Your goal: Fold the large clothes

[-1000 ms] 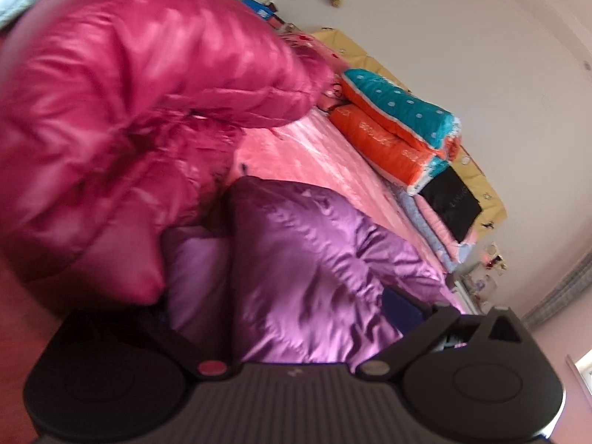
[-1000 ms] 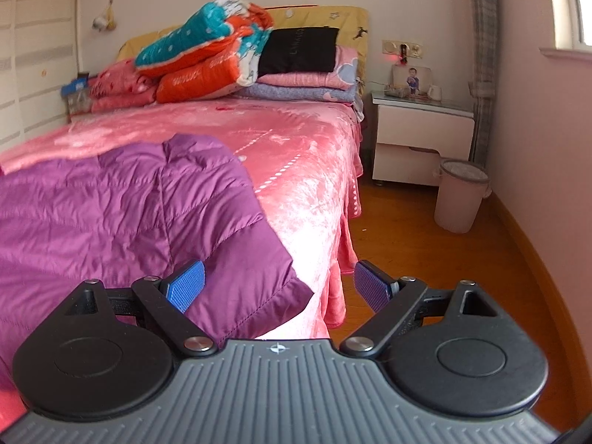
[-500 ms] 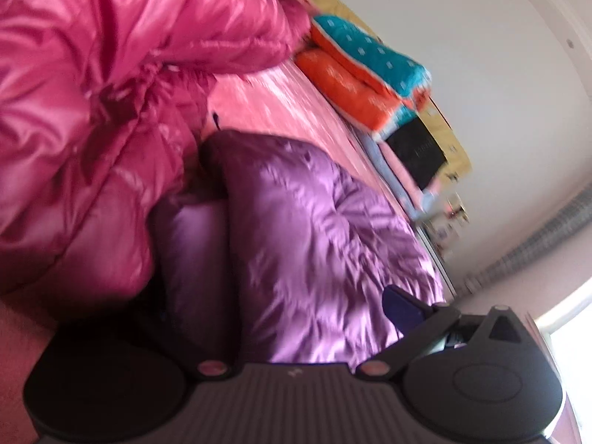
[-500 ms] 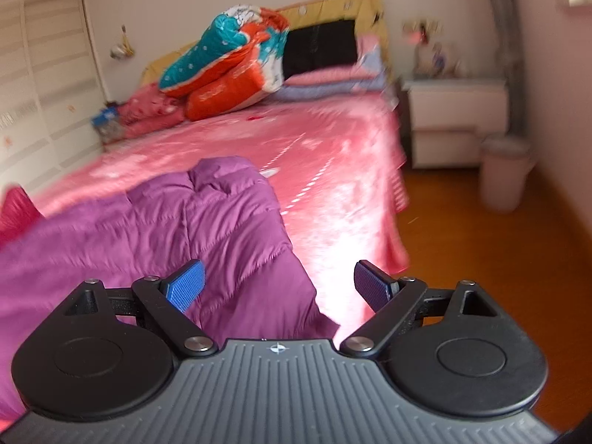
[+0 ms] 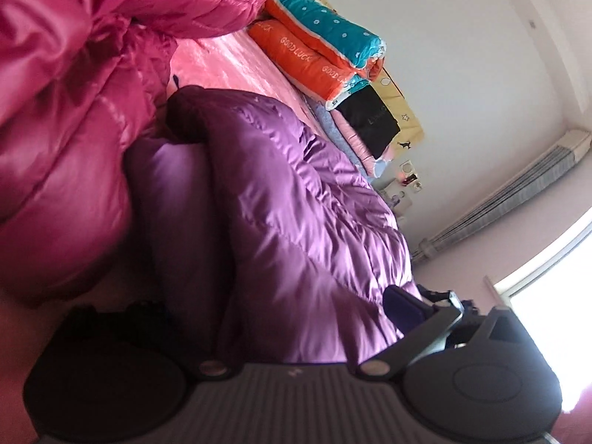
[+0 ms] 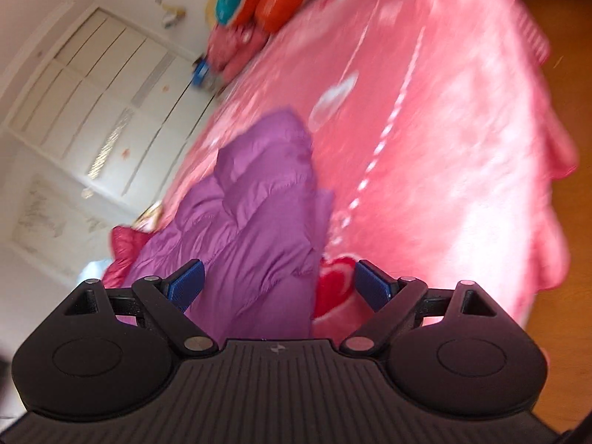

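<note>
Since the earlier frames both cameras have rolled: the right wrist view now tips down onto the bed, and the left wrist view has swung so that the window enters at right.

Left wrist view: the purple down jacket (image 5: 296, 222) lies bunched on the pink bedspread (image 5: 236, 59), filling the space before the left gripper (image 5: 281, 318). Its right finger (image 5: 403, 310) rests against the jacket's fabric; the left finger is lost in shadow, so whether the jaws are spread or pinching cannot be told. A magenta down jacket (image 5: 74, 103) is heaped just beside the purple one. Folded quilts (image 5: 318, 51) are stacked at the bed's head.

Right wrist view (motion-blurred): the right gripper (image 6: 279, 286) is spread wide, its blue pads (image 6: 187, 285) holding nothing, with the purple jacket's near end (image 6: 255, 222) lying between and below them. A white wardrobe (image 6: 92, 118) stands beyond the bed.
</note>
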Action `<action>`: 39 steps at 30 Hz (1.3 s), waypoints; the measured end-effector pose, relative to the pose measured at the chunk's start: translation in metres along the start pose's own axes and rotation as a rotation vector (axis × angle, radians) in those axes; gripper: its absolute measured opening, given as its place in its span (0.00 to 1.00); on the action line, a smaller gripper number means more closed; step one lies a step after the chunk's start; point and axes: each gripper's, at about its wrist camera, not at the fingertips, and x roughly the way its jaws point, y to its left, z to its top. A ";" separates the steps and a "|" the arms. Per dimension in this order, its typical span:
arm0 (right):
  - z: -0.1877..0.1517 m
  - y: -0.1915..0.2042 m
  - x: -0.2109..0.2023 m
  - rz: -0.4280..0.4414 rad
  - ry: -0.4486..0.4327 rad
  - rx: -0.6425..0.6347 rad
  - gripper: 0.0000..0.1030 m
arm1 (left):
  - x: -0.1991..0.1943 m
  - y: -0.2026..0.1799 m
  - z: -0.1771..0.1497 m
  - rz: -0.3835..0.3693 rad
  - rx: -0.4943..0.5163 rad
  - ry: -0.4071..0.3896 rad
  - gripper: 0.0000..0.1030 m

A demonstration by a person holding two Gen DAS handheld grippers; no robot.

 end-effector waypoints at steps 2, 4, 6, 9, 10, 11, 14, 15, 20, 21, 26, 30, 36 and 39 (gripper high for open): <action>0.003 -0.004 0.017 0.053 0.041 -0.004 1.00 | 0.002 0.001 0.004 -0.015 -0.036 0.009 0.99; 0.004 -0.006 0.030 0.133 0.092 0.010 1.00 | 0.006 0.002 0.004 -0.021 -0.063 0.011 0.99; 0.009 -0.005 0.038 0.148 0.122 0.015 1.00 | 0.011 -0.002 0.005 -0.003 -0.068 0.023 0.99; 0.019 0.001 0.052 0.168 0.178 0.014 1.00 | 0.019 -0.012 0.008 0.038 -0.060 0.053 0.99; 0.022 0.004 0.057 0.174 0.200 0.018 1.00 | 0.022 -0.016 0.008 0.055 -0.054 0.064 0.99; 0.025 0.008 0.063 0.186 0.223 0.024 1.00 | 0.026 -0.019 0.008 0.072 -0.046 0.076 0.99; 0.028 0.022 0.080 0.225 0.302 0.018 1.00 | 0.038 -0.031 0.009 0.137 -0.004 0.117 0.99; 0.027 0.025 0.087 0.222 0.329 0.010 1.00 | 0.042 -0.034 0.009 0.158 -0.002 0.120 0.99; 0.023 0.046 0.108 0.113 0.376 0.003 1.00 | 0.050 -0.052 0.004 0.277 0.028 0.110 0.99; 0.020 0.051 0.107 0.083 0.370 -0.007 1.00 | 0.050 -0.056 0.004 0.302 0.027 0.106 0.96; 0.007 0.089 0.104 -0.105 0.333 -0.083 0.82 | 0.051 -0.079 0.014 0.390 0.035 0.131 0.74; 0.001 0.127 0.094 -0.217 0.274 -0.171 0.59 | 0.051 -0.101 0.030 0.430 0.046 0.154 0.50; -0.010 0.190 0.074 -0.350 0.180 -0.357 0.48 | 0.059 -0.130 0.061 0.392 0.046 0.133 0.37; -0.003 0.207 0.060 -0.383 0.113 -0.396 0.46 | 0.083 -0.153 0.089 0.334 0.071 0.113 0.35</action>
